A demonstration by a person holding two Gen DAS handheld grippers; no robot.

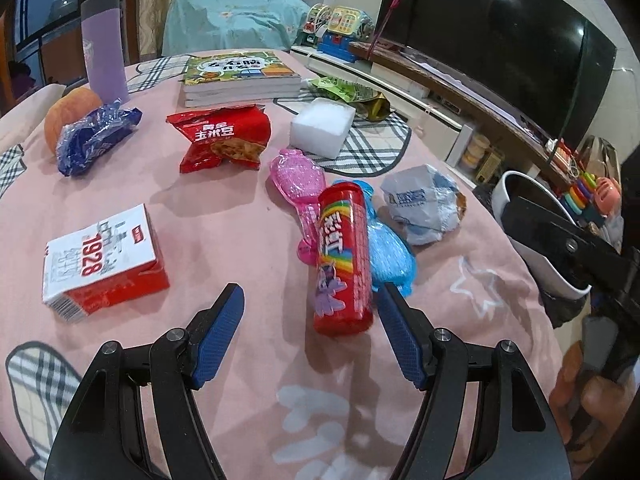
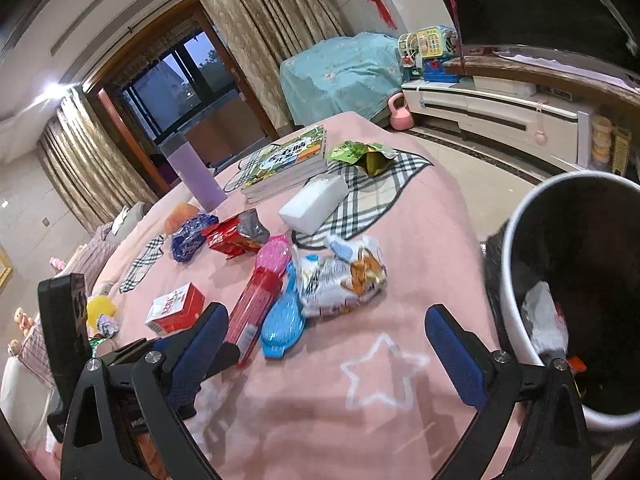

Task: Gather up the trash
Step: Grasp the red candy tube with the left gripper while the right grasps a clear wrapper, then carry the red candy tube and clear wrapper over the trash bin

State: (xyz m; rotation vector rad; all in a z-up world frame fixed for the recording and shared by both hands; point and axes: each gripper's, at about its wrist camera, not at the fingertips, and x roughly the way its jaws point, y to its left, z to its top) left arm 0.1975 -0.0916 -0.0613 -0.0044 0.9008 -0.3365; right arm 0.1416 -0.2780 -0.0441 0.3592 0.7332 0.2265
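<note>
While both sets of jaws are standing open and empty, the left gripper (image 1: 310, 300) is hovering low in the frame beside the glossy red candy tube (image 1: 343, 258). The right gripper (image 2: 326, 326) is facing the crinkled foil wrapper (image 2: 342, 280) at centre. The bin (image 2: 516, 272), right edge, is holding a few scraps; most litter is still lying on the soft pink cloth (image 2: 400, 216).

Each gripper is built of matte black plastic arms with triangular cut-outs. Round silver screws are set at the joints. On the left gripper (image 1: 310, 308) and the right gripper (image 2: 326, 328), the fingers (image 1: 218, 340) are covered with blue textured pads. At 4 o'clock in the left view, a hand (image 1: 588, 404) is seen.
</note>
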